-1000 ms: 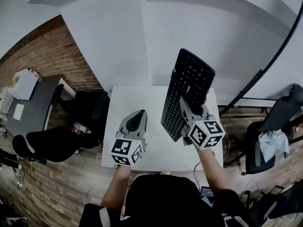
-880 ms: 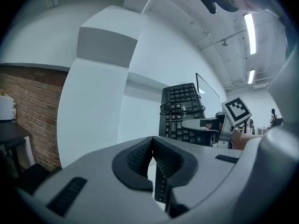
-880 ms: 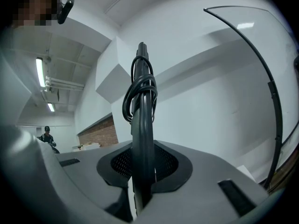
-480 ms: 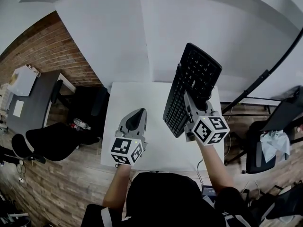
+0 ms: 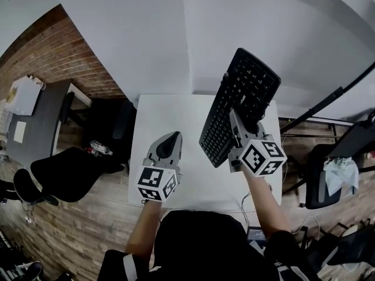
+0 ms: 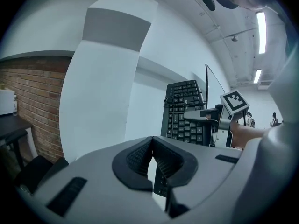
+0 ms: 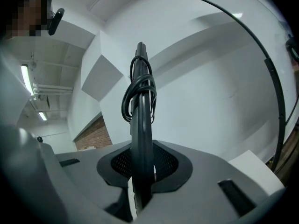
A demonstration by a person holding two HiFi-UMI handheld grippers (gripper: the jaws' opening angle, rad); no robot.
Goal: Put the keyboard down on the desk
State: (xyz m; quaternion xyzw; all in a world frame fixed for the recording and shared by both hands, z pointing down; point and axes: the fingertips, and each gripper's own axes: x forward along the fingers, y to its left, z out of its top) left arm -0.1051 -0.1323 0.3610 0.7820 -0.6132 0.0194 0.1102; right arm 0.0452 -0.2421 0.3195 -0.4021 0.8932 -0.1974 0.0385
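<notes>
Keyboard (image 5: 237, 107): lower and closer to the surface (image 5: 170, 116) than a second ago, but not yet down. Held aloft above the surface's right half, on edge and leaning, keys facing the surface's left side. Pinched at one edge by the right gripper (image 5: 235, 122), pads squeezed against the keyboard (image 7: 141, 139), a thin black slab in the right gripper view. Wrapped near its upper end with a coil of its own cable (image 7: 138, 94). Judged mid-descent: still to be tipped flat and lowered before release.

Left gripper (image 5: 173, 139): pressed together on nothing, hovering over the surface's near left part, likewise a touch lower than a second ago.

No clutter visible on the surface under the keyboard. Possible hindrances, by judgement: the idle left gripper just beside the landing spot, and the cable coil, liable to end up beneath the keyboard and leave it rocking. Left of the surface, a black office chair (image 5: 70, 171) and a dark desk (image 5: 38, 127) by a brick wall (image 5: 64, 57); right of the surface, another chair (image 5: 331, 174) and a curved black pole (image 5: 328, 95), all clear of the surface's top.
</notes>
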